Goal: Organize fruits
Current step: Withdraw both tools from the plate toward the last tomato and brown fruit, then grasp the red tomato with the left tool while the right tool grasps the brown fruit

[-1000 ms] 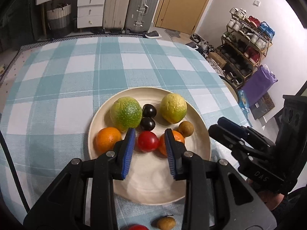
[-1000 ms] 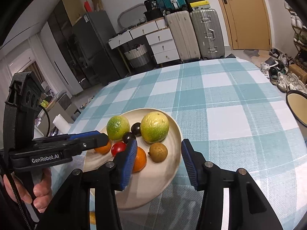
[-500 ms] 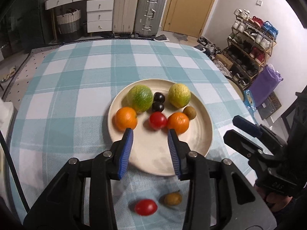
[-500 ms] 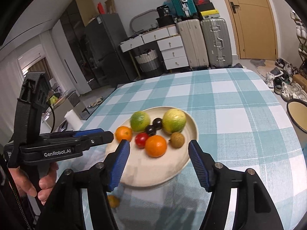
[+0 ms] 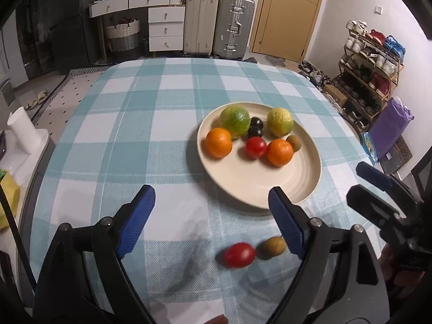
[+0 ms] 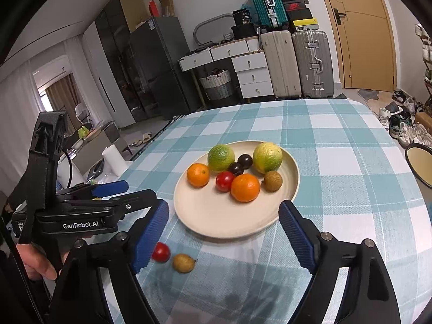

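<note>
A cream plate (image 5: 291, 189) (image 6: 216, 221) on the checked tablecloth holds two green-yellow citrus fruits, two oranges, two dark plums, a red tomato (image 5: 255, 147) and a small brown fruit. A second red tomato (image 5: 239, 255) (image 6: 161, 252) and a brown longan-like fruit (image 5: 274, 246) (image 6: 183, 263) lie on the cloth in front of the plate. My left gripper (image 5: 212, 221) is open and empty, above the cloth near these two loose fruits. My right gripper (image 6: 224, 235) is open and empty, over the plate's near rim.
The table (image 5: 151, 124) has a blue-white checked cloth. Its left edge borders a side surface with a paper roll (image 5: 21, 129). A shoe rack (image 5: 372, 62) stands to the right. Suitcases (image 5: 232, 27) and drawers stand beyond the far edge.
Both grippers have pulled back and up from the plate. The left gripper's jaws have opened wide and it has shifted left. The loose tomato and brown fruit have come into view.
</note>
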`<state>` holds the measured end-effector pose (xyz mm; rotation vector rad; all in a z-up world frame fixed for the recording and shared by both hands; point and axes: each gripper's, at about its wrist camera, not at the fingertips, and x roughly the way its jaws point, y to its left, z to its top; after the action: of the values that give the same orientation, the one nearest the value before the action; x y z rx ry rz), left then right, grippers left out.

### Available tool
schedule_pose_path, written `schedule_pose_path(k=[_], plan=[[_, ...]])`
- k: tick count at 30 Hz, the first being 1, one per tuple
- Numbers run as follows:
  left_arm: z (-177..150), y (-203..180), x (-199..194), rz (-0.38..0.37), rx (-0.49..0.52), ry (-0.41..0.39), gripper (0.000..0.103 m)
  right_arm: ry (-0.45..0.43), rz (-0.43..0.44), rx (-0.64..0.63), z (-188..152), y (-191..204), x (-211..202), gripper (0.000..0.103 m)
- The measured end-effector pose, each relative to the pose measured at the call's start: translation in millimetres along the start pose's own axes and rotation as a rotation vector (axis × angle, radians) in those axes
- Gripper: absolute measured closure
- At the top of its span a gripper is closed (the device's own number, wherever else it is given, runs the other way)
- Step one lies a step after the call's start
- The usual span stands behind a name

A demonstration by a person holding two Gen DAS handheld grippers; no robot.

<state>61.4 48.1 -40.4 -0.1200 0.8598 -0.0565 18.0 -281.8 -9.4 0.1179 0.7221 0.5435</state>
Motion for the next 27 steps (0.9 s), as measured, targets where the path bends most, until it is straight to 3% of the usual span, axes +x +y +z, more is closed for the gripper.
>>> schedule_pose_path(k=[4, 13, 27], plan=[[-11, 7, -3, 0.038, -0.035, 0.001, 0.001, 0.004, 0.006, -0.007, -6, 6, -4, 0.015], [-41, 8, -4, 0.067, -0.04, 0.02, 0.001, 0.051, 0.01, 0.005, -31, 16, -4, 0.015], [-63, 7, 11, 0.045, -0.036, 0.07, 0.001, 0.106, 0.0, -0.002, -69, 23, -5, 0.015]])
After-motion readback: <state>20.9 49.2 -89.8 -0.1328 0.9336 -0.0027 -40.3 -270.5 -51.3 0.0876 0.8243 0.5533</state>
